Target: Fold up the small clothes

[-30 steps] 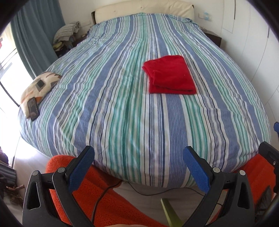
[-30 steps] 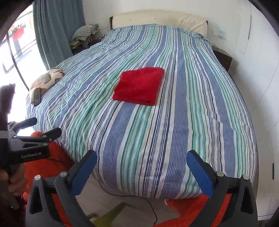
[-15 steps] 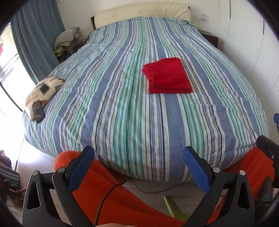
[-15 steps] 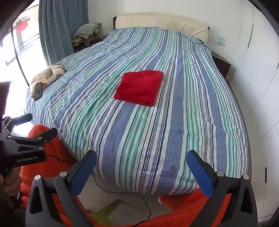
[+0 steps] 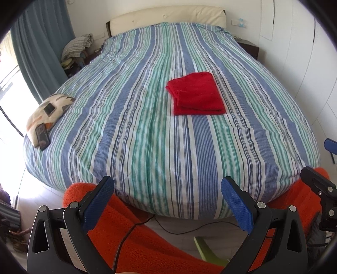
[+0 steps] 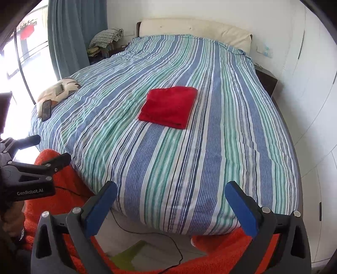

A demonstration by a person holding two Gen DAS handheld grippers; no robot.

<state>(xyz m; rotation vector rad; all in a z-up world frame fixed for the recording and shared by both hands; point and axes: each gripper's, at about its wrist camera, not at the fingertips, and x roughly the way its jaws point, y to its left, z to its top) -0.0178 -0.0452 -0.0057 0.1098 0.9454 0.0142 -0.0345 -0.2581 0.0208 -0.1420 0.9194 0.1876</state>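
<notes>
Close to the cameras, the left gripper is held low, off the foot of the bed, and points up along it. Its two blue fingers are spread wide apart with nothing between them. The right gripper is held the same way, just beside it. Its blue fingers are spread wide too, and they hold nothing. In the right view, a hand grips the handle of the left gripper at the left edge.

Under both grippers is fluffy orange cloth. A thin black cord lies on the floor by the bed.

Next comes the big bed with a striped blue, green and white cover. The red folded cloth lies flat in the middle of the bed, well apart from both grippers. It looks neat and square in the right view.

On the left edge of the bed rests a patterned cushion with a dark phone leaning on it.

At the far end is a cream headboard. A blue curtain hangs at the left.
</notes>
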